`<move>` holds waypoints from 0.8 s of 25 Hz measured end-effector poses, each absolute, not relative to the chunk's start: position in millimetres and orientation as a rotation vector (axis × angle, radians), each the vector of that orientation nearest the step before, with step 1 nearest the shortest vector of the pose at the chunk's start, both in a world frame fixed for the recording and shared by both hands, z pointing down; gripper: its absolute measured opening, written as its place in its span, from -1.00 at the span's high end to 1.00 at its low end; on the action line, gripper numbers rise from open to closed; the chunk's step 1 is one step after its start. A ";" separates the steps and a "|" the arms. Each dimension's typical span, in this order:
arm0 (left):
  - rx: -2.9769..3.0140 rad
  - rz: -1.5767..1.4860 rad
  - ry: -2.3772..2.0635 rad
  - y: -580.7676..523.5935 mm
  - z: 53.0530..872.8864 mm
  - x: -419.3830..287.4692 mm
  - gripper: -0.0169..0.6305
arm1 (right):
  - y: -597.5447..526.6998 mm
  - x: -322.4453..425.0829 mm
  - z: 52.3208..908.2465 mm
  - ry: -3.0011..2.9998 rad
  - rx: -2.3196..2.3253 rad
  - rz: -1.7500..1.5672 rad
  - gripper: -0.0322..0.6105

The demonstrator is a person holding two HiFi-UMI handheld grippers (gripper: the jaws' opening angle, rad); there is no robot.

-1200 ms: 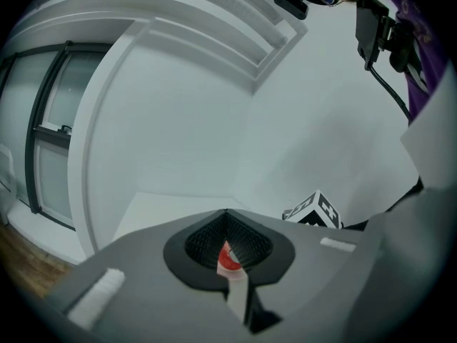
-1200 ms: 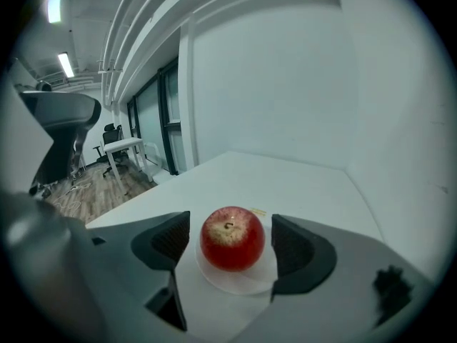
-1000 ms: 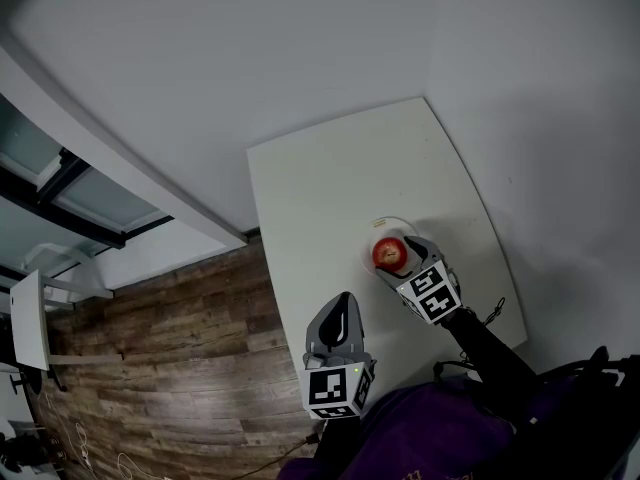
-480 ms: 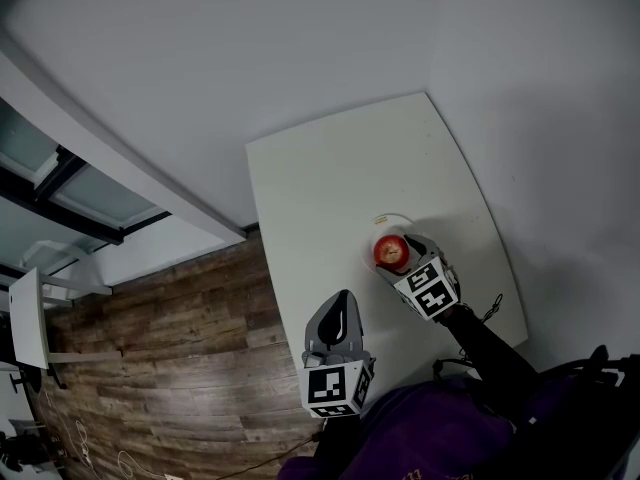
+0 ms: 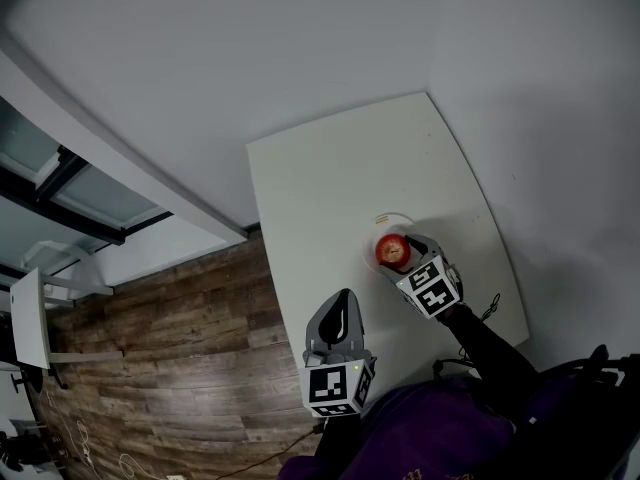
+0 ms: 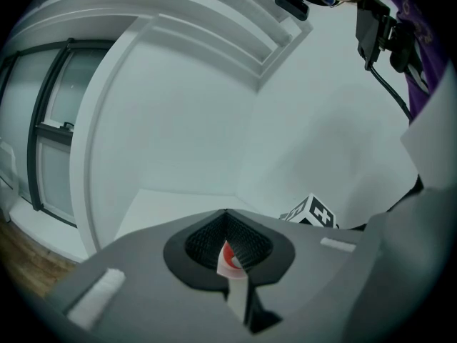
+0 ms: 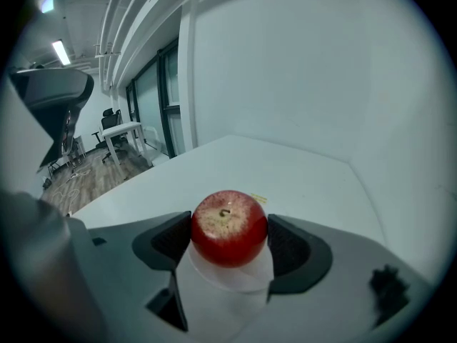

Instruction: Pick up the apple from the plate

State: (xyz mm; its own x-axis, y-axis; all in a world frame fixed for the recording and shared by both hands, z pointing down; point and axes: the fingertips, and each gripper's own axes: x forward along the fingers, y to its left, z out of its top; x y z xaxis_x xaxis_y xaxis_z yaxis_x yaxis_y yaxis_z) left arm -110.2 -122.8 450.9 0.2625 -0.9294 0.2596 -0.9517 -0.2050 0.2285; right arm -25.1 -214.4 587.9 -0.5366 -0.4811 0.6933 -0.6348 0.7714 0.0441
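A red apple [image 5: 391, 251] [image 7: 228, 227] sits over a small white plate [image 5: 378, 225] [image 7: 227, 283] on the white table [image 5: 330, 178]. My right gripper [image 5: 396, 255] [image 7: 228, 243] has its two dark pads pressed against the apple's left and right sides, shut on it. The left gripper [image 5: 340, 306] [image 6: 227, 247] hovers over the table's near left edge, well short of the plate, with its jaws together and nothing held. Through the thin slit between them a sliver of the apple [image 6: 228, 255] shows.
The table's left edge drops to a wooden floor [image 5: 170, 348]. A white wall [image 5: 300, 48] runs behind the table's far edge. Desks and chairs [image 7: 114, 131] stand far off beside the windows. The right gripper's marker cube [image 6: 312, 213] shows in the left gripper view.
The right gripper and the apple have shifted slightly to the right over the plate. The left gripper has stayed where it was.
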 end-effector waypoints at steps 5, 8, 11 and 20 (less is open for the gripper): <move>2.199 0.086 -1.721 -122.1 451.2 -110.3 0.93 | -216.2 -23.9 581.1 -2.263 0.847 0.264 -0.19; 2.202 0.084 -1.718 -121.0 450.3 -109.0 0.93 | -216.2 -23.2 575.9 -2.278 0.853 0.256 -0.19; 2.204 0.077 -1.713 -120.4 449.0 -106.7 0.93 | -213.5 -18.0 573.0 -2.267 0.859 0.262 -0.19; 2.230 0.062 -1.688 -117.0 445.7 -95.9 0.93 | -203.1 1.4 567.0 -2.253 0.887 0.287 -0.19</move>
State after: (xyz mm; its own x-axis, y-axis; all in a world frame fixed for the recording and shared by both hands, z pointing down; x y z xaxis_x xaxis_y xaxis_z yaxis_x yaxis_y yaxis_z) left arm -95.9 -117.0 445.7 0.2923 -0.9264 0.2375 -0.9412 -0.2347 0.2429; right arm 1.4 -203.1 567.0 -0.5297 -0.5164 0.6728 -0.6686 0.7423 0.0433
